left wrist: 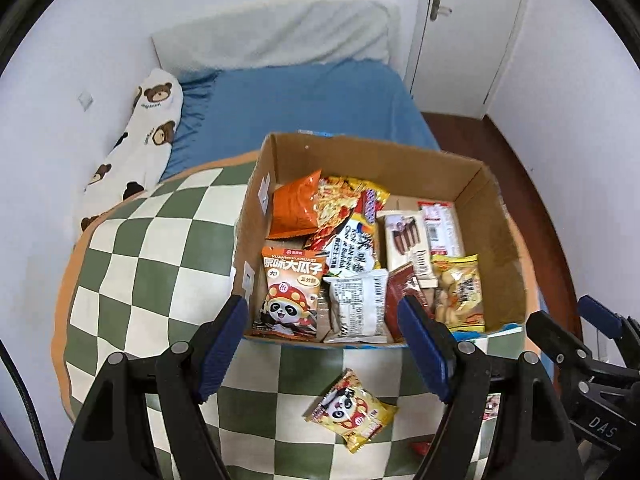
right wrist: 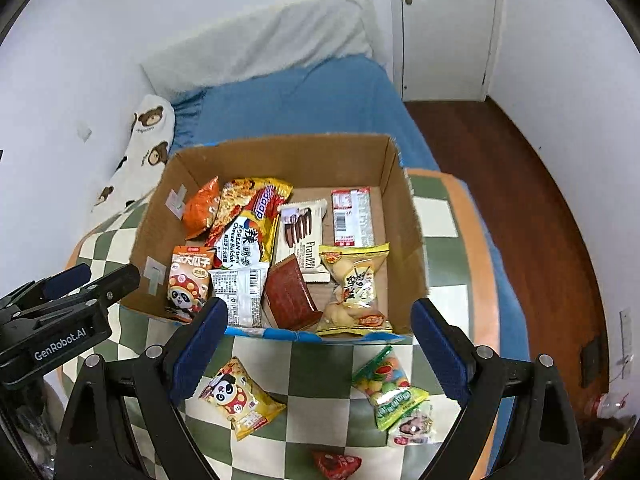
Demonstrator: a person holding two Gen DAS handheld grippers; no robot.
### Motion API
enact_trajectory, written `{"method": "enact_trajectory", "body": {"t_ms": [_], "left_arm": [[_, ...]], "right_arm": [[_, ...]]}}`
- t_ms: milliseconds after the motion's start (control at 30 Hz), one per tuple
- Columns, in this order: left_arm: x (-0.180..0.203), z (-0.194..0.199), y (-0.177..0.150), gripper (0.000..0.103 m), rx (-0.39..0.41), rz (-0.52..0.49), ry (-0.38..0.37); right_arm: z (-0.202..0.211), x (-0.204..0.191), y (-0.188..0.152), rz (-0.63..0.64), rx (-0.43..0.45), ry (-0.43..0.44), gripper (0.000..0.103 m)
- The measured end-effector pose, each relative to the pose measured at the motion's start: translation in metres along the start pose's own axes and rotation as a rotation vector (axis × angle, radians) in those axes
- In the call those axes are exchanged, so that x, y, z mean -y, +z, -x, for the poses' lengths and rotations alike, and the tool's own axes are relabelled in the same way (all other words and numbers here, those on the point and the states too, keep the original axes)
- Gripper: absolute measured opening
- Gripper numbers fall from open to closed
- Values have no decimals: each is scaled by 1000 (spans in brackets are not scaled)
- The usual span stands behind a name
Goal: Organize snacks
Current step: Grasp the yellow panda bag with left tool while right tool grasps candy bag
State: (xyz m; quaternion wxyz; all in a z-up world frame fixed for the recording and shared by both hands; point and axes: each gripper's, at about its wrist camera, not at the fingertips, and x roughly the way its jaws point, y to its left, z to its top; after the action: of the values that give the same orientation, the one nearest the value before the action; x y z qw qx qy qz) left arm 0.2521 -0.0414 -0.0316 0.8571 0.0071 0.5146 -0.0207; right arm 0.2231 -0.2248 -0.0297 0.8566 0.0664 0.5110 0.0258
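**Inspector A:** From the left wrist view, what was recorded?

**Inspector B:** The left gripper [left wrist: 322, 342] stood released, jaws apart, nothing between them. It hung above a green-and-white checkered cushion [left wrist: 160, 280] on a blue bed sheet [left wrist: 312, 108]. The cardboard box [left wrist: 492, 216] sat on the cushion and held most of the snacks: an orange chip bag [left wrist: 294, 206], a panda sunflower-seed packet [left wrist: 290, 294], a white nutrition-label packet [left wrist: 360, 304] and a Franzzi biscuit pack [left wrist: 408, 240]. One yellow panda packet [left wrist: 352, 408] lay outside, on the cushion, near the box's front wall. A bear-print pillow [left wrist: 148, 132] lay against the wall.

**Inspector A:** And the right wrist view?

**Inspector B:** The right gripper [right wrist: 318, 346] was likewise released and empty, jaws set wide. The same box [right wrist: 404, 216] was ahead of it, with a Korean Cheese Buldak packet [right wrist: 240, 240] and a brown packet [right wrist: 290, 294] inside. On the cushion [right wrist: 440, 216] outside the box lay the yellow panda packet [right wrist: 240, 398], a green candy bag [right wrist: 386, 386], a small packet [right wrist: 412, 426] touching that bag, and a red packet [right wrist: 336, 466] at the lower edge. The left gripper [right wrist: 92, 280] showed at the left, beside the box.
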Motion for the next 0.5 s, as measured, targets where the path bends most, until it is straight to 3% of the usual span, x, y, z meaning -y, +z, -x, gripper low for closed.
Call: {"method": "enact_trajectory", "body": {"t_ms": [300, 400, 500], "left_arm": [[8, 31, -23, 76, 36, 2, -41], [7, 23, -34, 76, -11, 31, -48], [-3, -9, -59, 76, -146, 112, -74]], "right_arm": [[45, 1, -19, -18, 66, 15, 95], [53, 7, -26, -44, 63, 33, 95], [44, 19, -36, -83, 25, 36, 95]]}}
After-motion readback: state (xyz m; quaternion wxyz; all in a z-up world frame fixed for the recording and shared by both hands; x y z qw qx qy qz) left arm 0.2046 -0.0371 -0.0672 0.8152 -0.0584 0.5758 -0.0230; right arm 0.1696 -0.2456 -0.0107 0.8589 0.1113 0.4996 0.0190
